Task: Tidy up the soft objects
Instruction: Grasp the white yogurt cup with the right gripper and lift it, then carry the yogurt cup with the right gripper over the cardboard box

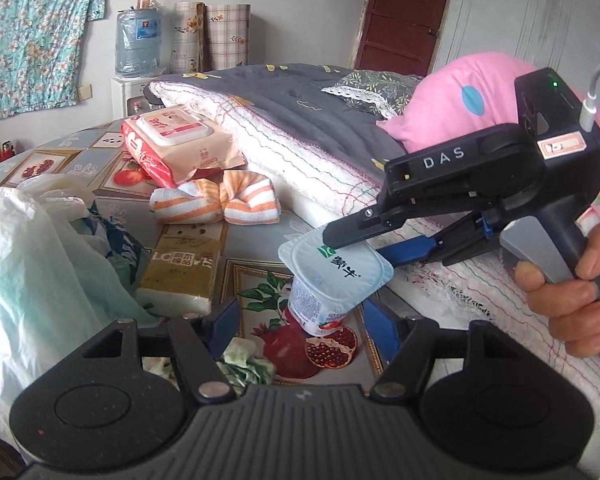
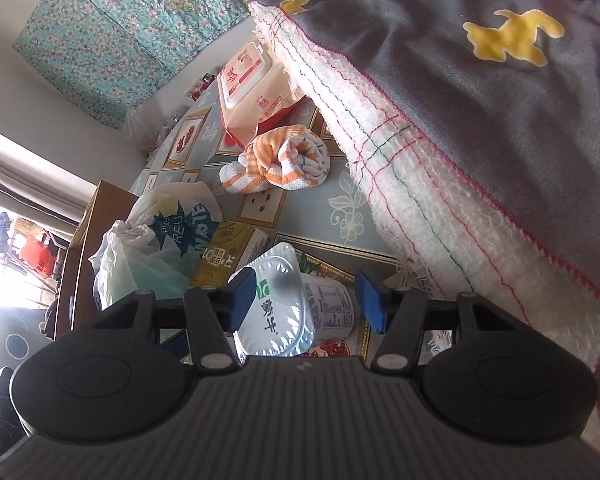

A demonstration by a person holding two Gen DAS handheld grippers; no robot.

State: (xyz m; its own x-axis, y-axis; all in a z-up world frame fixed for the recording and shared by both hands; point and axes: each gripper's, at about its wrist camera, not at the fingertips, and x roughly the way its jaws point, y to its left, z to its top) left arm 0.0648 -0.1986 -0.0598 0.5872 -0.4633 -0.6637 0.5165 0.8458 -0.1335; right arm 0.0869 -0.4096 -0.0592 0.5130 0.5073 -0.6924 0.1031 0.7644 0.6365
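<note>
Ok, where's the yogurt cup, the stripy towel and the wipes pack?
Yogurt cup (image 1: 336, 268), left wrist view, on its foil lid.
Stripy towel (image 1: 216, 203), left wrist view, on its knotted middle.
Wipes pack (image 2: 246, 76), right wrist view, on its plastic flap.

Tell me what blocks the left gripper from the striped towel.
The yogurt cup, at the right gripper, stands just ahead of the left gripper; the towel lies beyond on the table.

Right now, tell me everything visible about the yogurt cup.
The yogurt cup is a small white plastic pot with a sealed foil lid bearing green and dark print, a label and red fruit artwork on its side. It stands tilted on the patterned tablecloth, beside the folded quilt. The right gripper straddles its lid; whether its pads press cannot be told.
</note>
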